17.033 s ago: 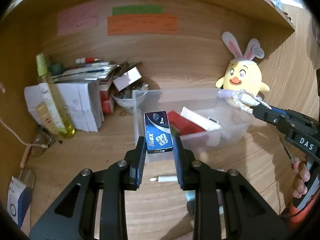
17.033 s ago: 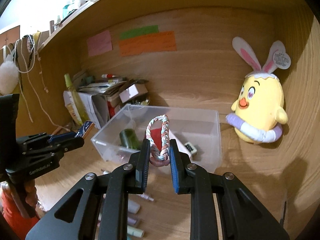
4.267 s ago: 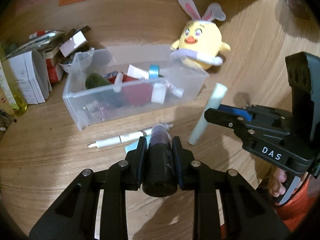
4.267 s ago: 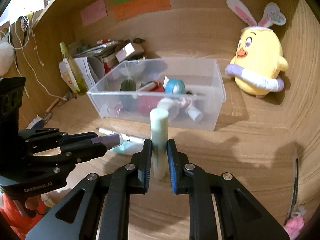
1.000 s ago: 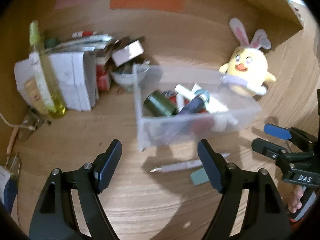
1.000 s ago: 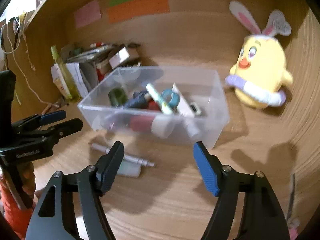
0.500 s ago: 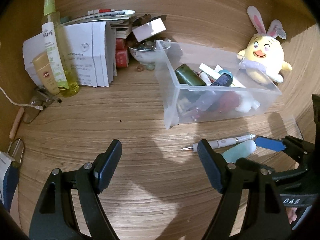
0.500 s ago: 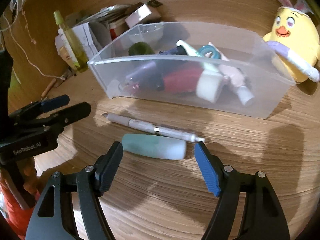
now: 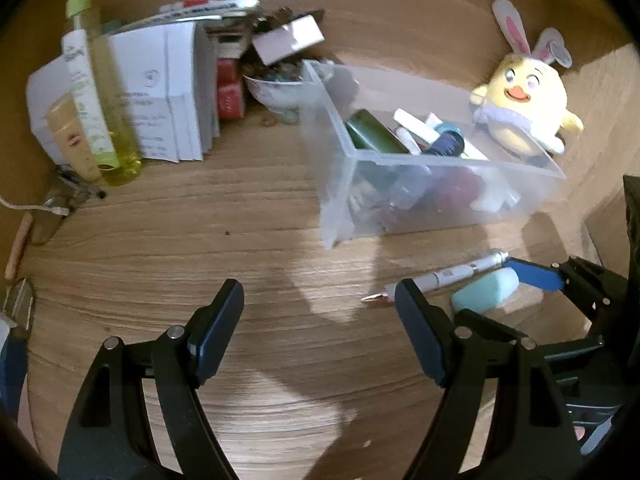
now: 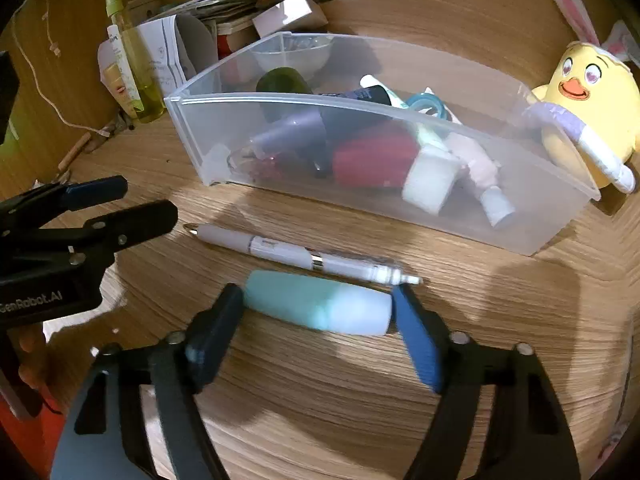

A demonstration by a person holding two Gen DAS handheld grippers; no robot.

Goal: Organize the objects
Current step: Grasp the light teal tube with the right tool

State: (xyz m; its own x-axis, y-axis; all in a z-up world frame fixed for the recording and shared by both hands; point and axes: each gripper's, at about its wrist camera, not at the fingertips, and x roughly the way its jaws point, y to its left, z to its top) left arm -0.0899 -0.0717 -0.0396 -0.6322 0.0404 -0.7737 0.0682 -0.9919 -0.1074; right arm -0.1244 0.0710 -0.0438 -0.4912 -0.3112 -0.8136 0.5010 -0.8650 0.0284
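change: now that both loads are lying in the clear bin [image 10: 552, 216], right gripper [image 10: 316, 316] is straddling the mint tube [image 10: 316, 308], fingers spread.
left gripper [image 9: 320, 332]: hanging wide open, empty.
pen [image 10: 296, 256]: waiting at twelve o'clock.

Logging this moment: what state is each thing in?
Right gripper: open, straddling the teal tube.
Left gripper: open, holding nothing.
Teal tube: lying on the desk.
Pen: lying on the desk, outside the bin.
Clear bin: upright, no lid, partly filled.

Pen [image 10: 296, 257] before bin [image 10: 560, 216], tube [image 10: 320, 307] nearer, plush chick [image 10: 588, 120] right of bin
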